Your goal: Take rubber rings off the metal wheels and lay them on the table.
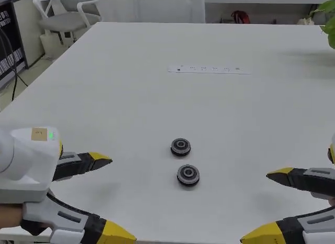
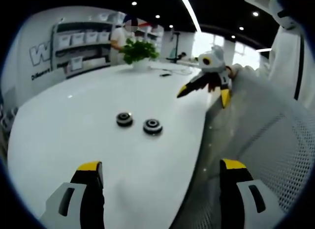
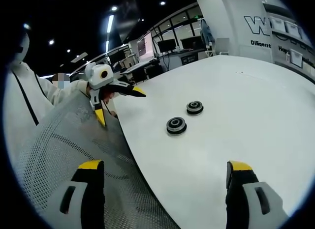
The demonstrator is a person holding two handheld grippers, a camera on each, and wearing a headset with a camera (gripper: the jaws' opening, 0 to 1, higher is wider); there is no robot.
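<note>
Head view: both grippers hang low over the near edge of a smooth white table (image 1: 157,97), jaws spread wide and holding nothing. The left gripper (image 1: 118,198) and right gripper (image 1: 256,206) have grey fingers (image 1: 97,160) capped with pointed yellow tips. Between the two sets of tips and slightly ahead of them, two small round wheels lie flat on the tabletop. The near wheel (image 1: 188,175) and the far wheel (image 1: 180,147) just beyond it are close together but not touching. Each has a pale metal hub inside a dark outer ring (image 1: 179,176). This is probably the rubber, though at this size the material is hard to make out. Both rings sit on their wheels. Bare tabletop lies on every side of the wheels, which are well apart from either gripper's tips. Far ahead of the fingers, a flat white power strip (image 1: 209,69) lies on the table. The lower finger of each gripper is cut off by the picture's bottom edge. In the left gripper view the table's edge runs between the fingers, with white mesh (image 2: 266,140) under the right-hand one. I cannot tell what the mesh belongs to.
</note>
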